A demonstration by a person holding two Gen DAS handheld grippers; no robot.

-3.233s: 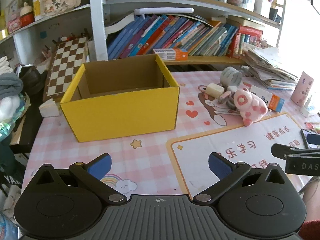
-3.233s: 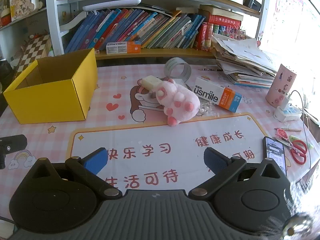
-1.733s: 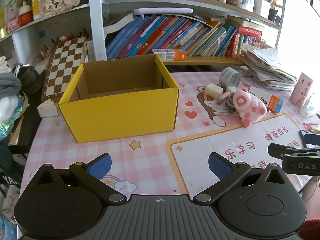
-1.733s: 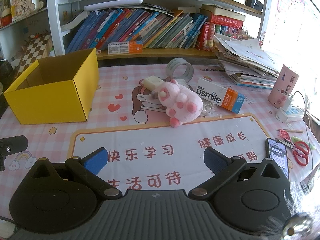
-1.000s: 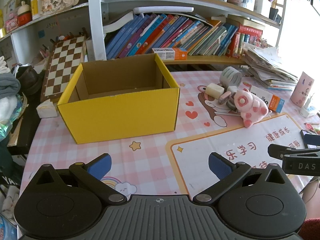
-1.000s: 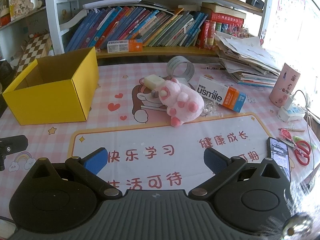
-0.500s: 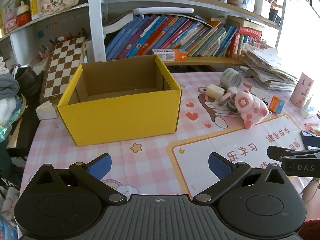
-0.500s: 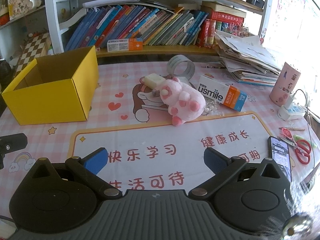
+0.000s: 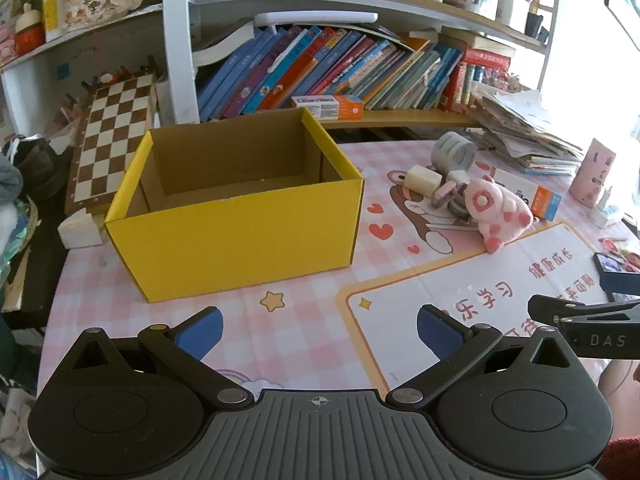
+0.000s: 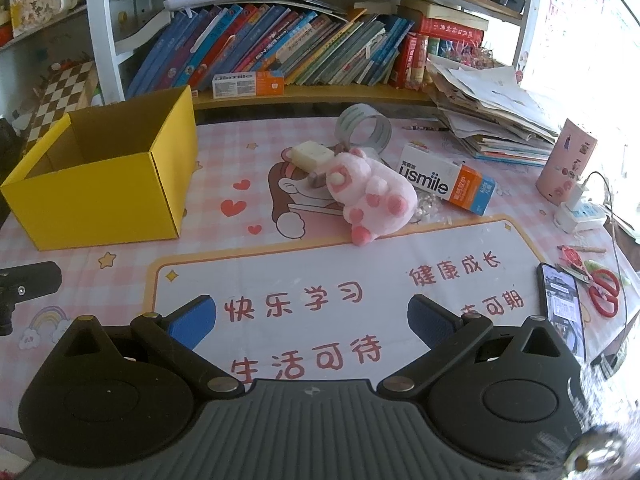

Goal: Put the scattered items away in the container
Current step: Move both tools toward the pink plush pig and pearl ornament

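A: Left gripper [image 9: 318, 330] first, from its own camera: blue pads spread wide, nothing between them, hovering low over the pink checked worktop [image 9: 312, 312]. Straight ahead and near stands the yellow box [image 9: 236, 216], top open; the part of its cardboard floor I can see is bare, though the front wall hides the near part.

B: And the scattered things?

A: Off to the right, well apart from this gripper: a pink plush toy [image 9: 498, 214] lying on its side, a pale soap-like block [image 9: 422, 179], a roll of tape [image 9: 454, 151] standing on edge, and a white-and-orange carton [image 9: 534, 198] behind the plush.

B: Now the right wrist view.

A: Right gripper [image 10: 312, 318] likewise gapes, holding nothing, over the printed mat. The plush toy [image 10: 370, 196] lies ahead, slightly right; the block [image 10: 312, 155] and tape roll [image 10: 364, 128] sit just behind it, the carton [image 10: 446, 180] touching or nearly touching its right side. The box [image 10: 100, 188] is far left.

B: How would they handle?

A: I'd judge the plush light and squashy, so pinch across the thick body rather than a foot. The carton looks stiff and light; grip its narrow sides. The tape roll may roll off; take it across the rim.
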